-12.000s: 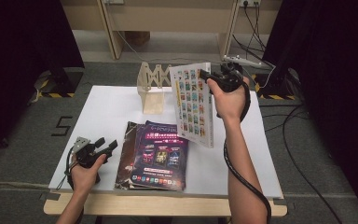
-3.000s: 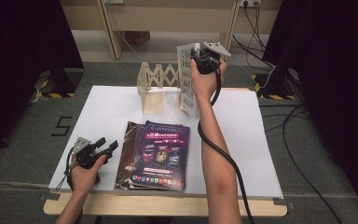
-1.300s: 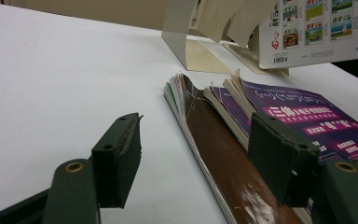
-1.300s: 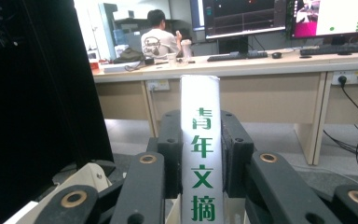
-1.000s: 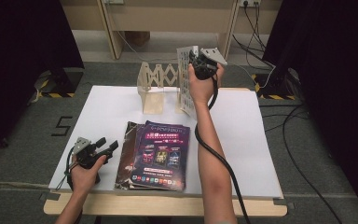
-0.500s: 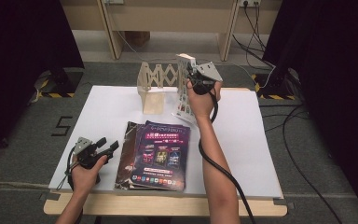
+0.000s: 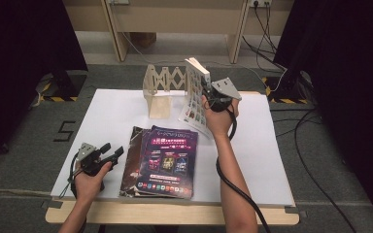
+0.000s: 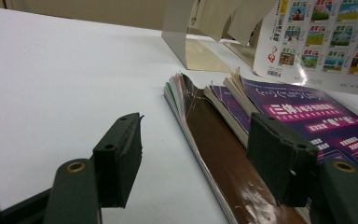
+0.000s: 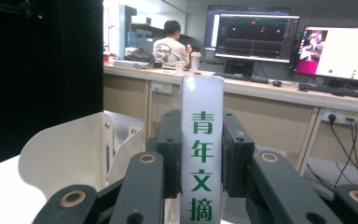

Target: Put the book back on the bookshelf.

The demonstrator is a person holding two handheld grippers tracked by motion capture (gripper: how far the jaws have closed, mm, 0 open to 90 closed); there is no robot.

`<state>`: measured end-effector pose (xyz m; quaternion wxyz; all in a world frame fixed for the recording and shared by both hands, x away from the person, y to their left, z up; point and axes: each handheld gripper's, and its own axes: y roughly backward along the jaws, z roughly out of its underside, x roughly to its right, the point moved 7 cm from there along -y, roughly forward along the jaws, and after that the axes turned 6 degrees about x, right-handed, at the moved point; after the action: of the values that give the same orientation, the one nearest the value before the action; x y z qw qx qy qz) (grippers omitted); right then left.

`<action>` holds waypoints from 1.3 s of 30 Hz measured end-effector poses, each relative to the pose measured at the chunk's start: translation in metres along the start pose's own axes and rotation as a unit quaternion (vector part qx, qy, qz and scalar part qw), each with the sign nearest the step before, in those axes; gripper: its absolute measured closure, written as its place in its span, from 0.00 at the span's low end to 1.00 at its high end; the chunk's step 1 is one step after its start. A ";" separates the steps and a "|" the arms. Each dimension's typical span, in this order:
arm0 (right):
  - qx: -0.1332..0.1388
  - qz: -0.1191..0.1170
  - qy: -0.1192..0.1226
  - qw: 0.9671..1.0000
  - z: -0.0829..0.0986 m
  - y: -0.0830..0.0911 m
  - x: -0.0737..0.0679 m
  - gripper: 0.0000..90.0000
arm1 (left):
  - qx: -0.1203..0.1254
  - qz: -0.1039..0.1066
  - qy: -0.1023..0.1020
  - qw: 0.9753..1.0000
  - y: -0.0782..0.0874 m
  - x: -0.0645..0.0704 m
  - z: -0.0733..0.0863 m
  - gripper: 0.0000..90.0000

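- Holding a white magazine (image 7: 194,92) upright by its spine, the right gripper (image 7: 212,97) stands just beside the right end of the beige accordion book rack (image 7: 164,85), at the far edge of the white table (image 7: 272,160).
- In the right gripper view the two black jaws are pressed against either side of the spine (image 9: 201,158), which rises vertically between them with green characters running down it; the rack's curved beige plates (image 9: 70,154) lie to the left of the spine there.
- The magazine's long axis is near vertical, tilted slightly, its cover of small pictures facing toward the person and its lower corner close above the table, just right of the rack.
- The relation that matters for the next move: the rack's slots lie to the left of the held magazine, so my judgement is that it has to travel sideways toward the rack, spine kept upright, to drop between two plates.
- The right hand is far nearer the rack; the left gripper (image 7: 108,154) rests well away from it, near the front-left of the table, jaws apart and holding nothing.
- Between the left gripper and the rack lies a stack of magazines (image 7: 167,160), purple cover on top, flat on the table; in the left gripper view its page edges (image 8: 186,100) sit just ahead of the open jaws.
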<state>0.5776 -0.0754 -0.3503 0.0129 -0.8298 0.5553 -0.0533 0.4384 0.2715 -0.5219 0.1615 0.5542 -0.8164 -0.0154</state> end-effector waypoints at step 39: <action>-0.021 0.009 -0.009 1.000 0.004 0.074 0.004 0.79 | 0.002 0.000 -0.009 1.000 0.001 0.001 0.000 0.39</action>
<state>0.5113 -0.1080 -0.3596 0.0010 -0.8251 0.5640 -0.0341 0.4374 0.2706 -0.5213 0.1537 0.5540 -0.8180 -0.0188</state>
